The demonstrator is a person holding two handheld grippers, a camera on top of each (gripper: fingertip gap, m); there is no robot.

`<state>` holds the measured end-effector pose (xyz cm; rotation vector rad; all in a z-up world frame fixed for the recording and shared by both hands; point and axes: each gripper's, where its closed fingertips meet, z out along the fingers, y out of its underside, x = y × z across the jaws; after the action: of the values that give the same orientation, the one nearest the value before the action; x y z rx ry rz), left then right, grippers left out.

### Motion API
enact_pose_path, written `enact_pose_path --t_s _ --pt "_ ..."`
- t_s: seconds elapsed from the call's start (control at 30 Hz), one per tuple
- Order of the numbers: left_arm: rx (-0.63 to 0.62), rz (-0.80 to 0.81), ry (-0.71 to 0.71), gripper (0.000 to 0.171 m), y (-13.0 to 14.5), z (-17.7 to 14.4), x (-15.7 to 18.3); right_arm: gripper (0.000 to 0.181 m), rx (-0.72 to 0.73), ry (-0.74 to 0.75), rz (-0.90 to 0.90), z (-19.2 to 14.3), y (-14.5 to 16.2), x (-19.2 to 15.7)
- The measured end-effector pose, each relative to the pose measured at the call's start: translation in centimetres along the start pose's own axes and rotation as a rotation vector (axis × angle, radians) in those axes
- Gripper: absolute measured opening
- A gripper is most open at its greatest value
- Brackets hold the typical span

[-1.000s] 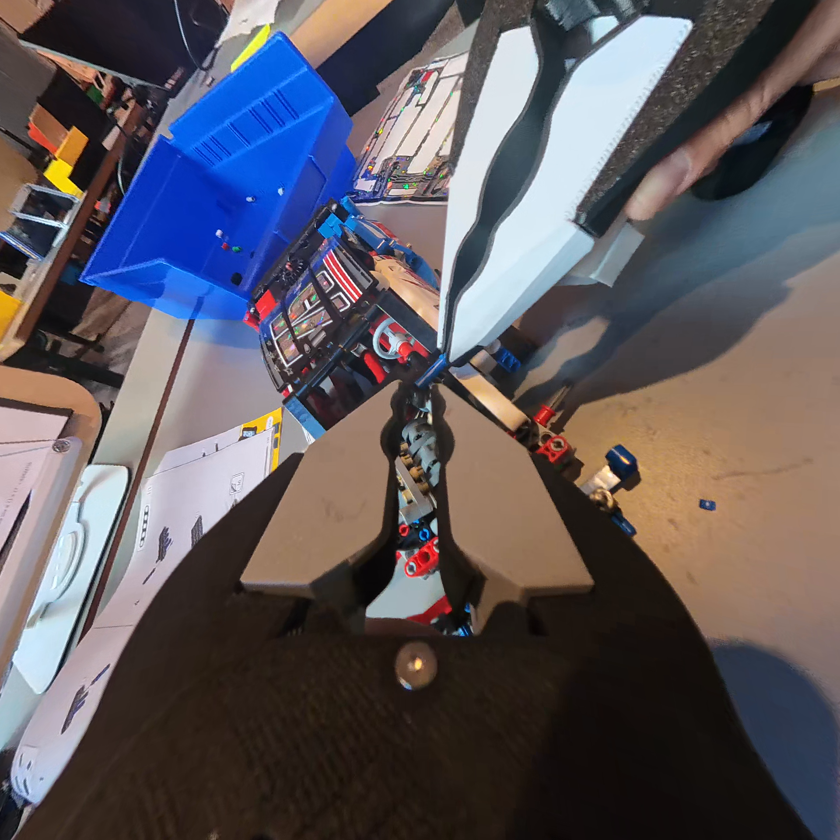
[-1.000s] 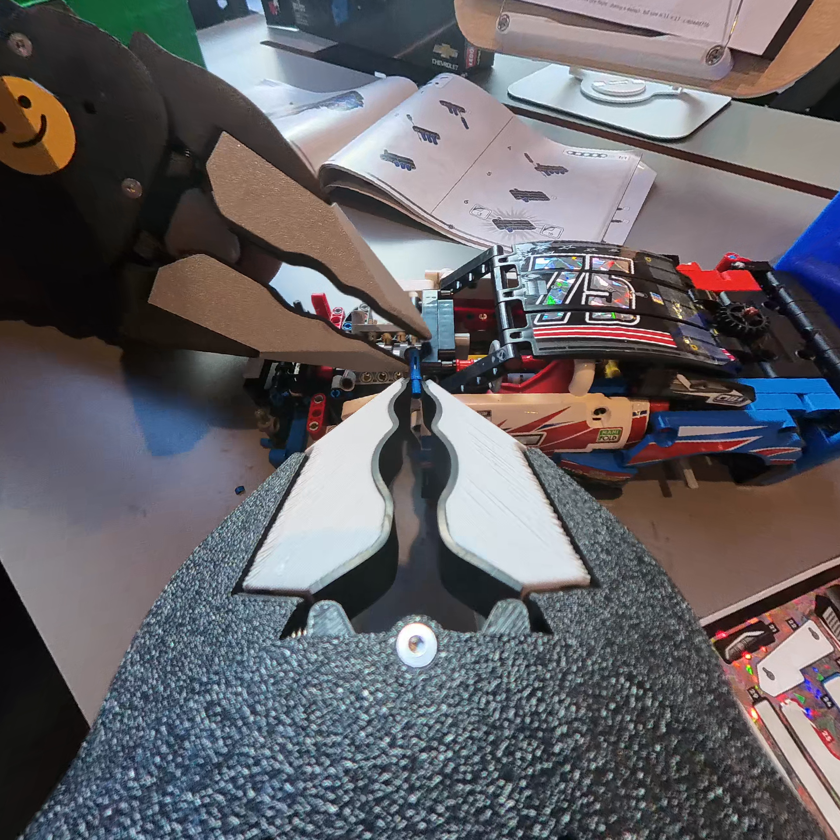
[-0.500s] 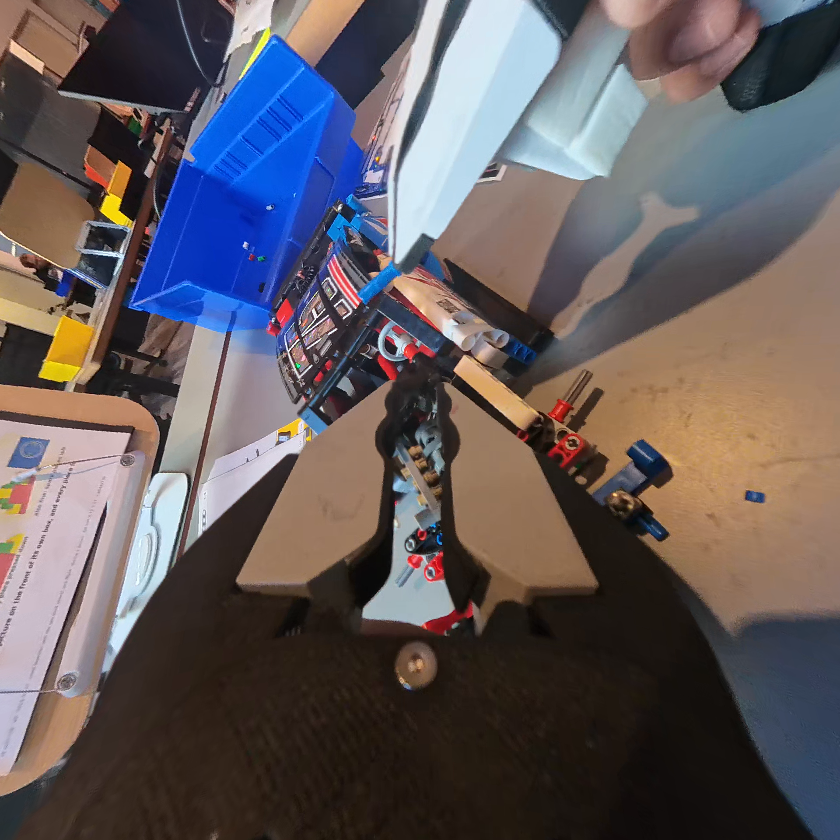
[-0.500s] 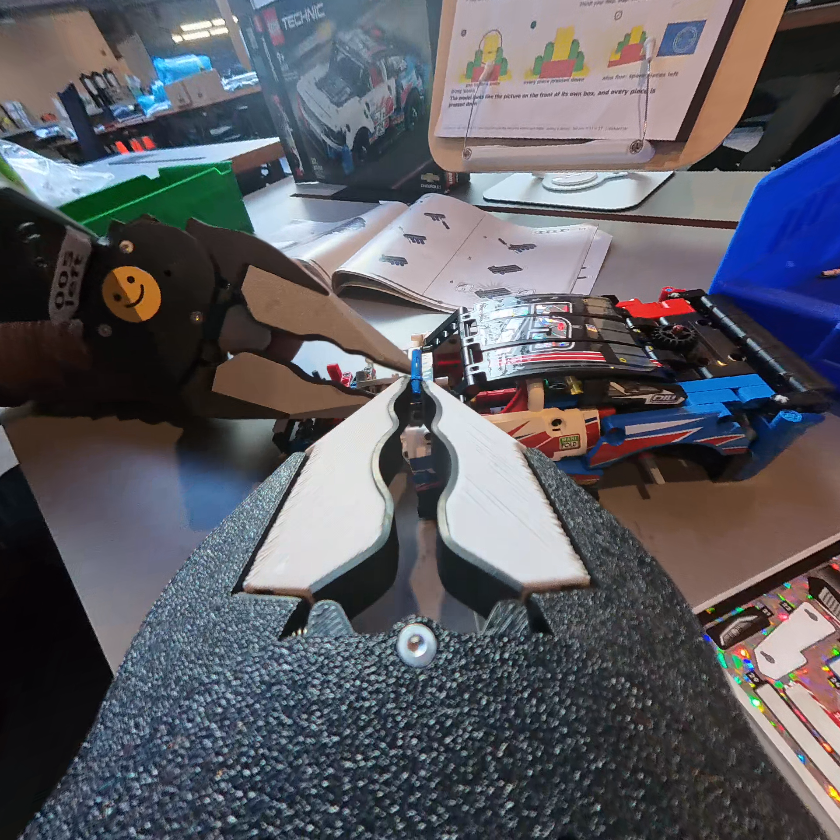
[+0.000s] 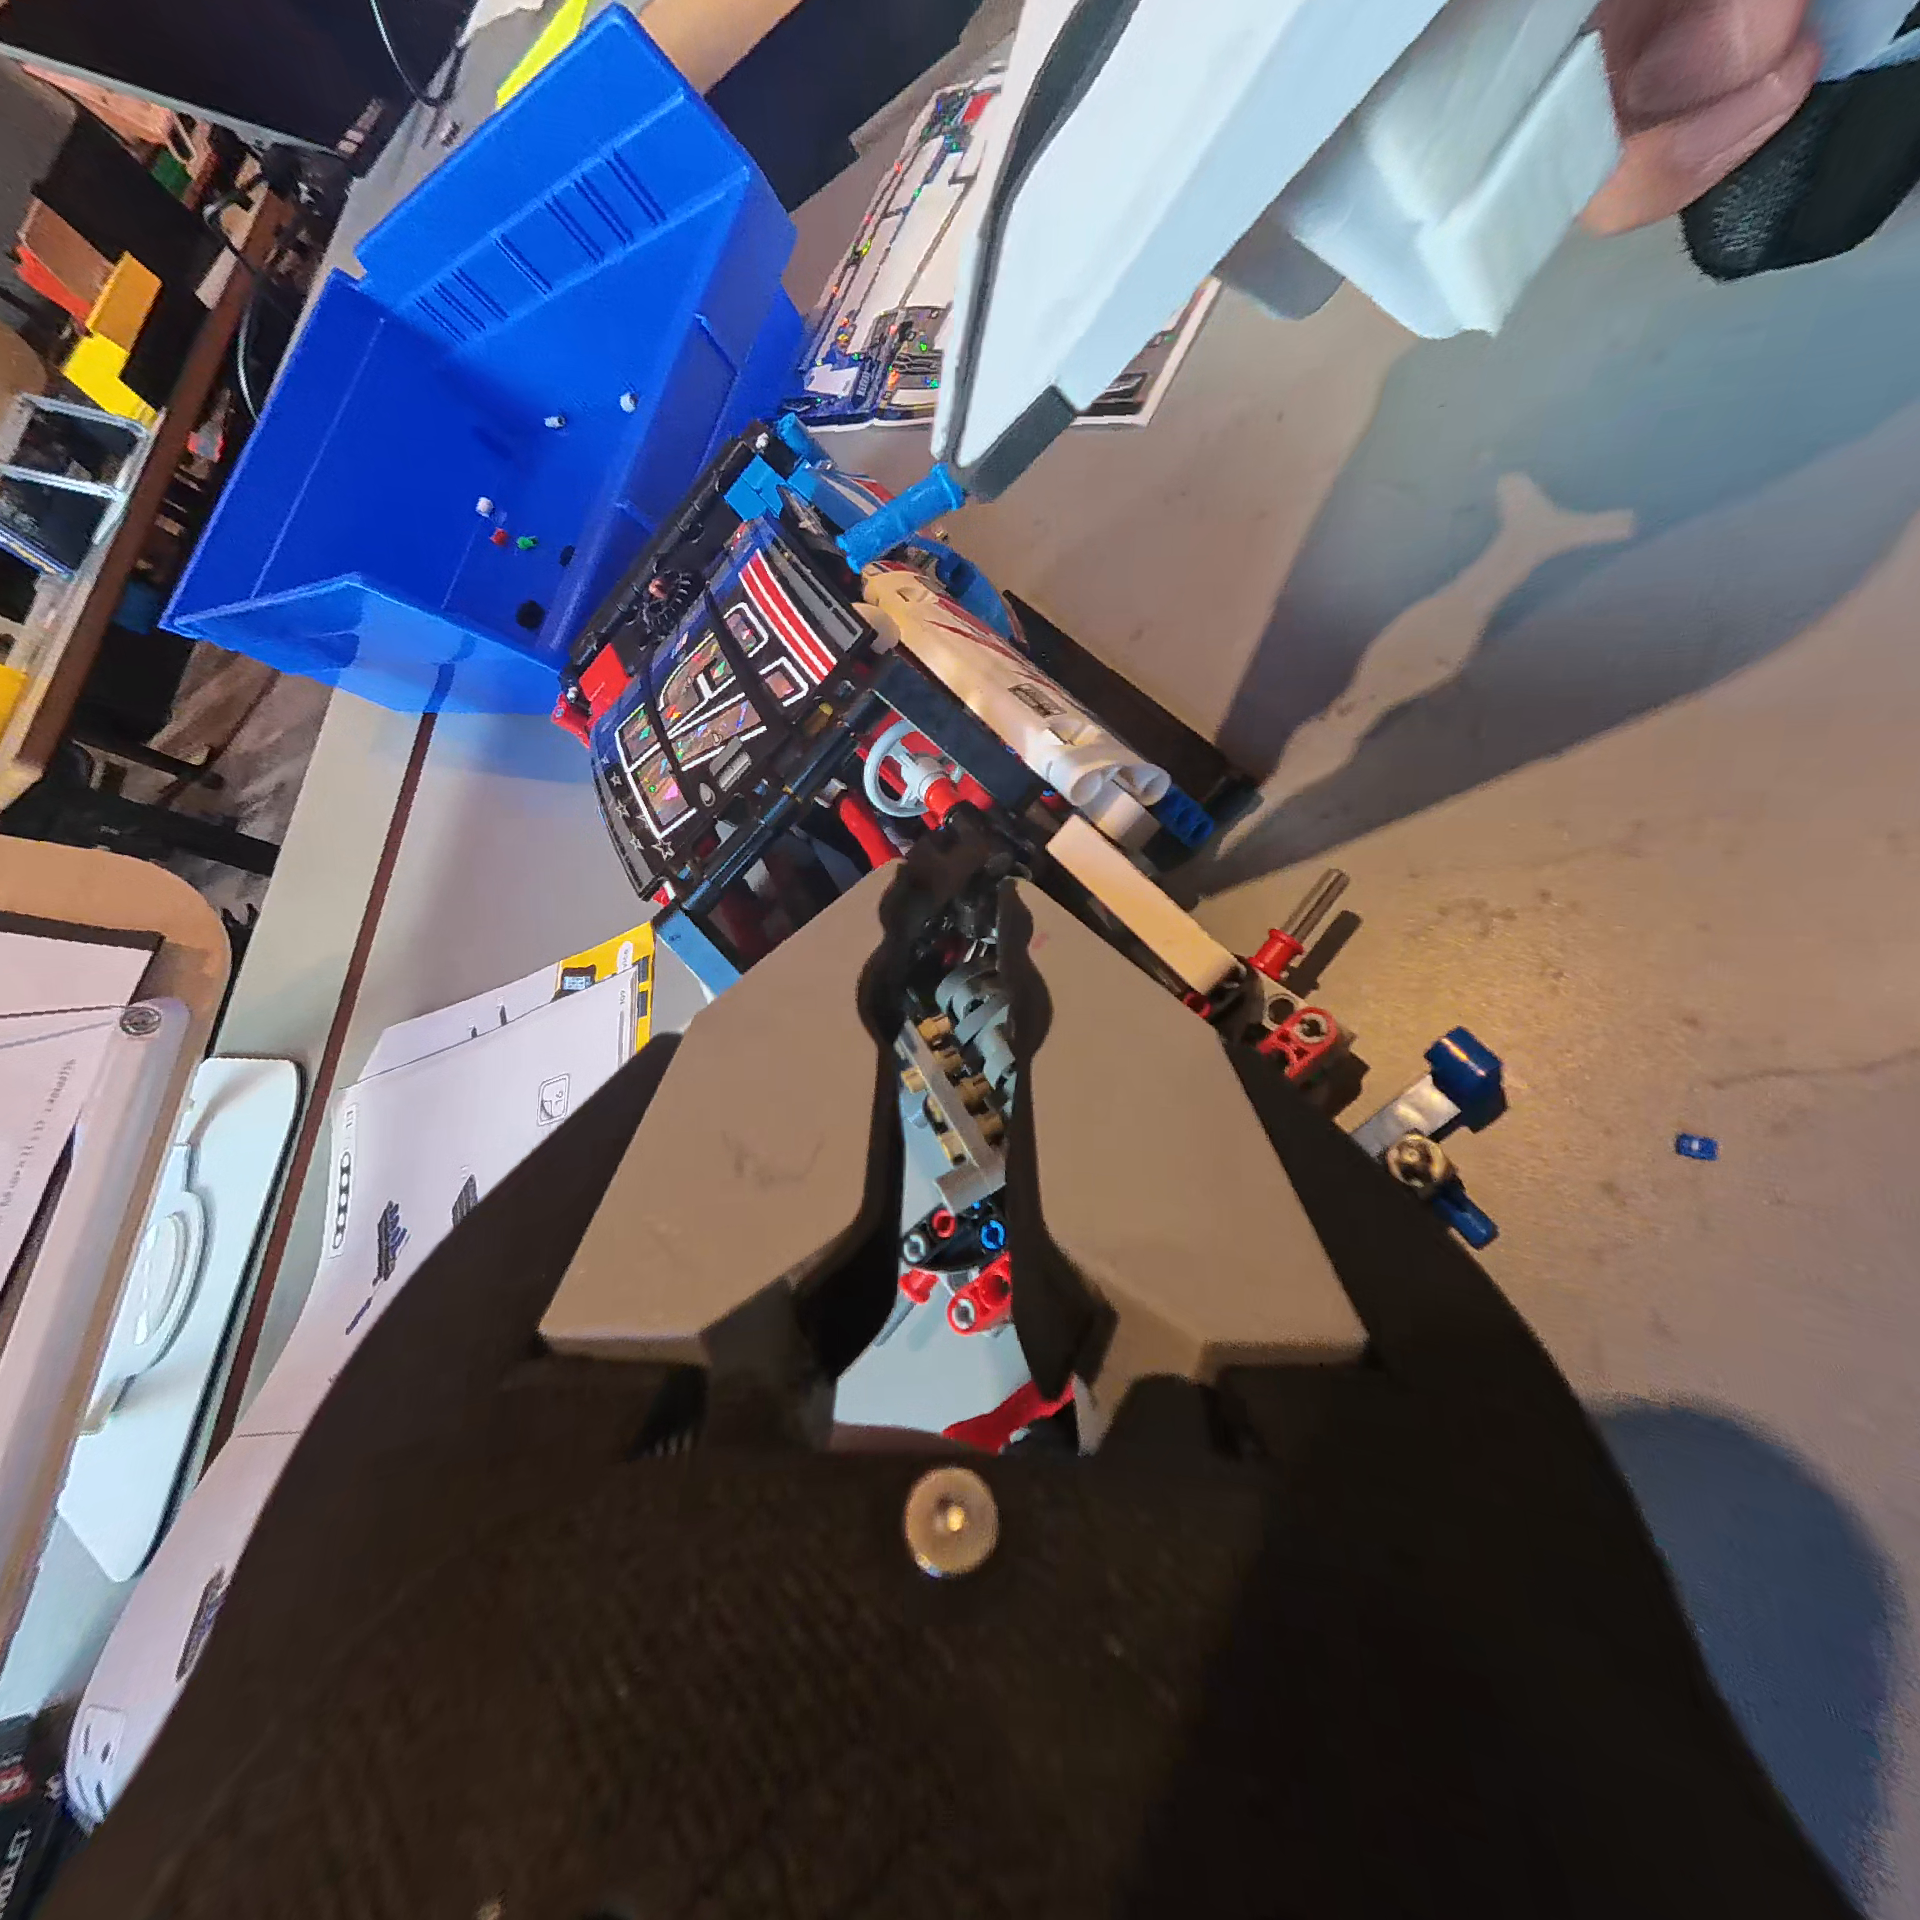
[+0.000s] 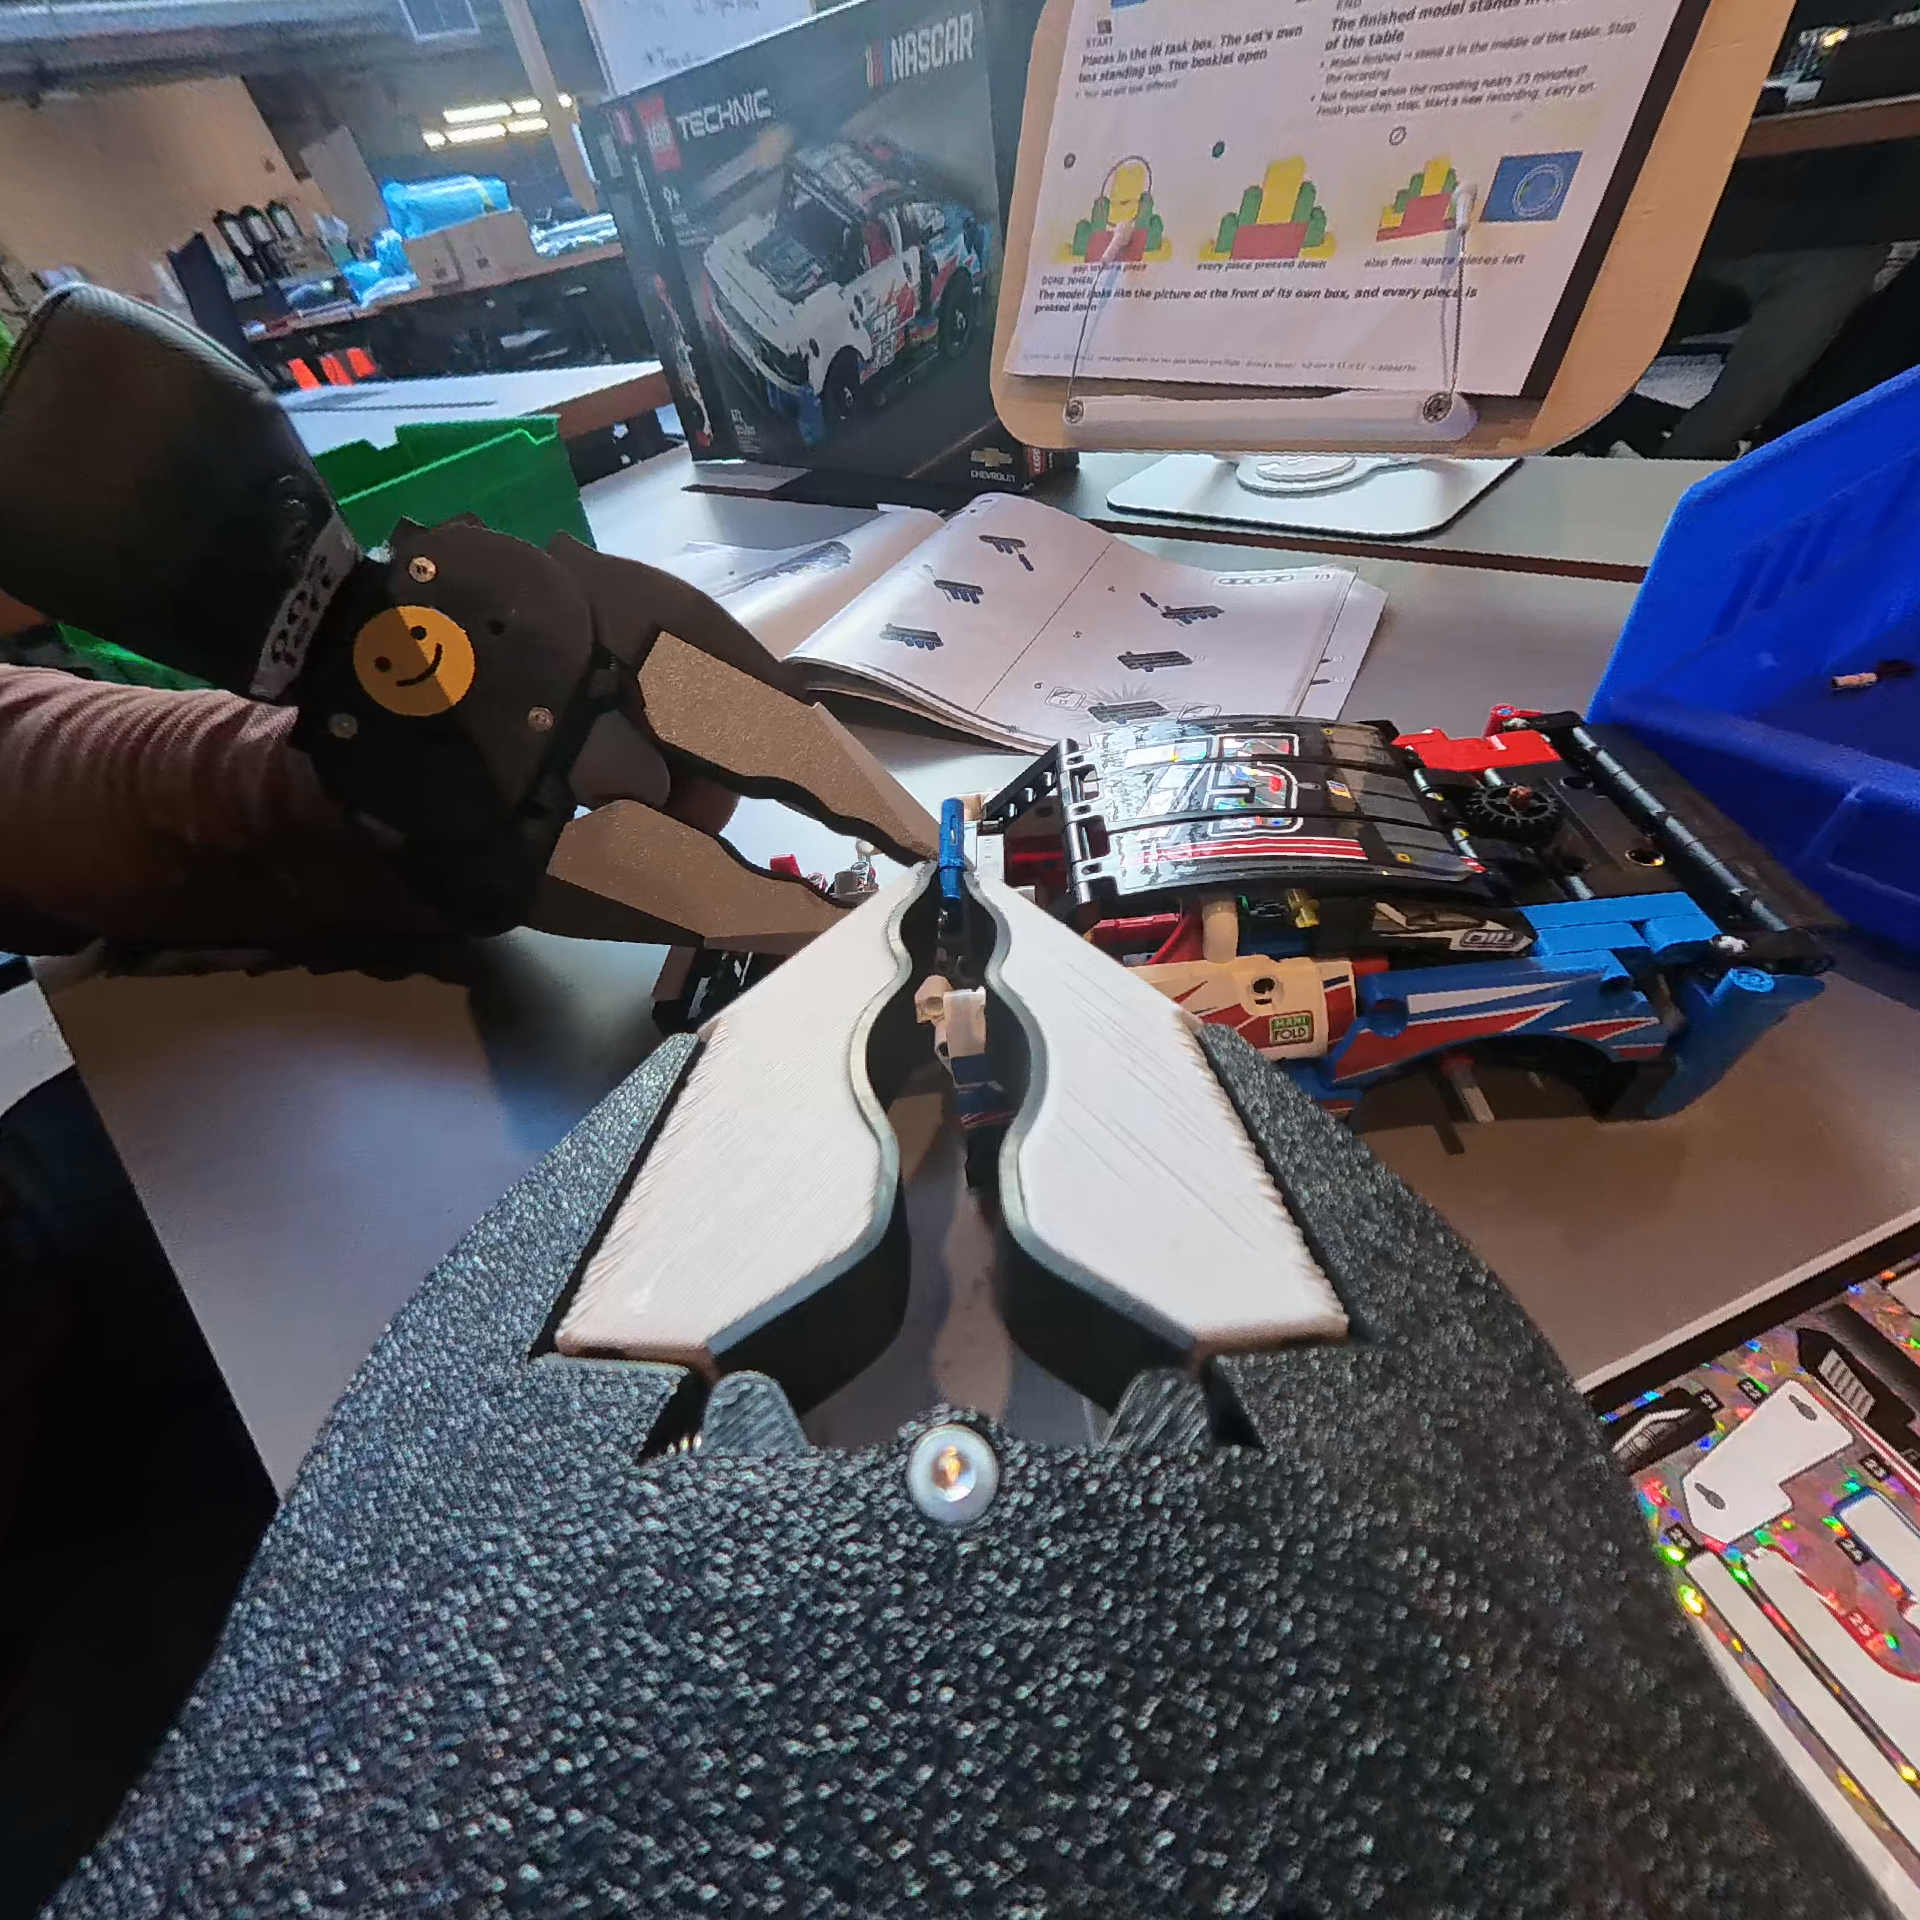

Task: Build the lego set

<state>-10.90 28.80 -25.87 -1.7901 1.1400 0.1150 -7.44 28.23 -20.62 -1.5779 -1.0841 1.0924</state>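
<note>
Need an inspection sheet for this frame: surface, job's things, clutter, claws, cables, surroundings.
Surface: grey table, scuffed, shadowed.
Job's things: part-built lego car on the table; blue axle pin; open instruction booklet behind the car; sticker sheet at the near right.
Clutter: loose red, grey and blue parts beside the car's open end.
Claws: left claw shut on the car's frame; right claw shut on the blue axle pin, held above the car.
Cables: nothing seen.
Surroundings: blue bin, green bin, set box, instruction stand.
</note>
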Motion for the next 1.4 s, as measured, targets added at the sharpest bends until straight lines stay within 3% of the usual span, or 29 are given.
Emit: enact_pose_path --t_s 0.27,0.4,0.5,0.53,0.6,0.67,0.77,0.93,1.03,1.07,1.23,1.3,1.4 --pt "0.024 -0.09 0.048 0.01 -0.2 -0.1 0.1 0.004 -0.012 -0.003 -0.012 0.3 0.1 -0.2" --pt "0.093 -0.252 0.141 0.0 -0.6 -0.4 0.4 0.004 -0.02 -0.006 -0.014 0.4 0.3 -0.3" --pt "0.095 -0.229 0.125 0.0 -0.5 -0.5 0.1 0.004 -0.021 -0.009 -0.011 0.6 0.3 -0.4" --pt "0.089 -0.23 0.138 0.005 -0.6 -0.5 0.3 0.004 -0.022 -0.011 -0.011 0.6 0.3 -0.4" --pt "0.108 -0.243 0.162 0.032 -1.2 -0.9 0.5 0.004 -0.033 -0.015 -0.018 0.6 0.4 -0.6" --pt "0.105 -0.216 0.149 0.043 -1.4 -1.6 0.0 0.004 -0.068 -0.004 -0.04 0.6 0.9 -0.6" --pt "0.032 -0.156 0.144 0.025 -0.1 -2.0 -0.5 0.004 -0.191 0.073 -0.127 0.8 2.1 0.1" --pt "0.004 -0.231 0.192 0.021 0.4 -1.0 0.0 0.004 -0.398 0.114 -0.311 1.7 2.2 -0.6" --pt "0.007 -0.272 0.179 0.013 0.4 -1.1 -0.3 0.004 -0.469 0.135 -0.33 1.8 1.4 0.0" --pt "-0.001 -0.272 0.181 0.004 0.6 -1.1 -0.2 0.004 -0.468 0.14 -0.316 1.9 1.1 0.3" --pt "-0.02 -0.283 0.178 0.003 1.3 -1.4 0.8 0.004 -0.371 0.152 -0.217 2.6 0.4 0.5" --pt "-0.015 -0.32 0.175 0.015 1.1 -1.2 0.7 0.004 -0.344 0.143 -0.18 3.0 0.8 0.3" --pt "-0.008 -0.418 0.205 0.016 0.7 -0.7 1.1 0.004 -0.34 0.132 -0.141 3.5 1.8 0.7"
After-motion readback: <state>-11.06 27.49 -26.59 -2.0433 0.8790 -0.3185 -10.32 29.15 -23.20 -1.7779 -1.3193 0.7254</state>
